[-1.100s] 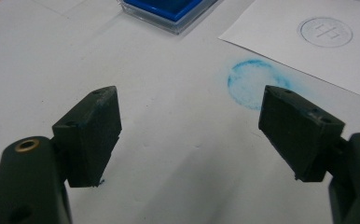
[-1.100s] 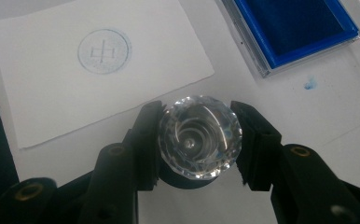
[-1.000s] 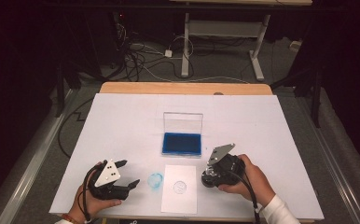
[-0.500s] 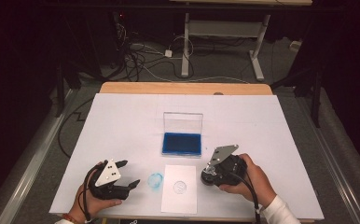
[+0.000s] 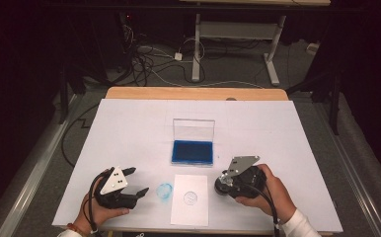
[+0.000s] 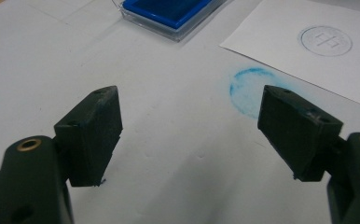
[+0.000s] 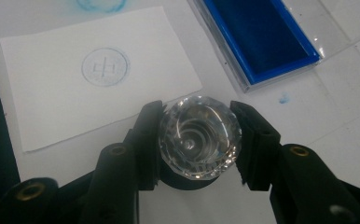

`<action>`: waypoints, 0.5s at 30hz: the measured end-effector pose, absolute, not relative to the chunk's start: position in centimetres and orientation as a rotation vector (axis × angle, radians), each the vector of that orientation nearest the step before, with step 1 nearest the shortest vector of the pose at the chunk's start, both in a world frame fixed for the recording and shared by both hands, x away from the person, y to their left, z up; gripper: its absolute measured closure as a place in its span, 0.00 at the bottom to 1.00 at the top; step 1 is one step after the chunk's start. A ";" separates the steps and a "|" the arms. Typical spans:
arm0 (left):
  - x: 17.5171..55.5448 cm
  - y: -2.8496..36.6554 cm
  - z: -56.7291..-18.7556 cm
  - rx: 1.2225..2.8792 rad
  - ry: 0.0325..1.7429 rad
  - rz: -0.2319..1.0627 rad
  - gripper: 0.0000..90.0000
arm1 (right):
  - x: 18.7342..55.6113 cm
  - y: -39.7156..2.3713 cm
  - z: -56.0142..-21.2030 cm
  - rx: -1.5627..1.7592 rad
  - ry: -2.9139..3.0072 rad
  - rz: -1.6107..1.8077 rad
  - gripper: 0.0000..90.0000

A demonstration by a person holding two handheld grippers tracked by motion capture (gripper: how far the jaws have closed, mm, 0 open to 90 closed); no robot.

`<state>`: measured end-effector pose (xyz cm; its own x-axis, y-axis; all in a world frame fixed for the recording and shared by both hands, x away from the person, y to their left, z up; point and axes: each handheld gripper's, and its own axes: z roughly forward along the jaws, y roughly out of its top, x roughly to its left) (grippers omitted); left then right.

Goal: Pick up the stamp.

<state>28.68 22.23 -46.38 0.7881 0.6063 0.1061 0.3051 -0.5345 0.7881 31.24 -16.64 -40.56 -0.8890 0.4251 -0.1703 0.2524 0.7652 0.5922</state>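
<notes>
The stamp (image 7: 199, 142) is the thing here: a clear faceted crystal top on a dark round base, sitting low and centre in my right gripper view. My right hand-held gripper (image 7: 197, 140) is clamped on it, one black pad on each side of the crystal. In the high view that's lower right of centre (image 5: 226, 183), just right of the paper.

What worries me: the crystal is slick and faceted, so I'd guess the pads could skate off if I tilt or rush, and the stamp would roll or drop inky face down on the worktop (image 5: 277, 128). There's already a blue round smudge (image 5: 165, 191) left of the paper and a small blue spot (image 7: 284, 98) by the pad, so stray ink is a real risk. Swinging it back over the paper could also double the print.

Going outward: the white paper (image 7: 43, 70) sits upper left in the right gripper view, with a round blue print (image 7: 106, 66) on it. The blue ink pad (image 5: 192, 152), lid standing open behind it, is above the paper in the high view.

My left hand-held gripper (image 6: 190, 128) has its jaws wide apart, holding nothing, parked at lower left (image 5: 139, 182) of the high view, aimed at the smudge.
</notes>
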 end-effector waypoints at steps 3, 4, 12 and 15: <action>28.8 22.0 -46.2 2.155 0.670 0.480 0.23 | 30.8 -17.1 -40.6 0.516 2.658 0.850 0.63; 28.8 22.0 -46.2 2.156 0.668 0.481 0.23 | 30.7 -17.2 -40.6 0.520 2.656 0.851 0.63; 28.9 21.7 -46.3 2.179 0.655 0.487 0.23 | 30.2 -17.8 -40.1 0.522 2.618 0.869 0.63; 28.9 21.7 -46.3 2.181 0.653 0.487 0.23 | 30.1 -18.0 -39.9 0.524 2.606 0.876 0.63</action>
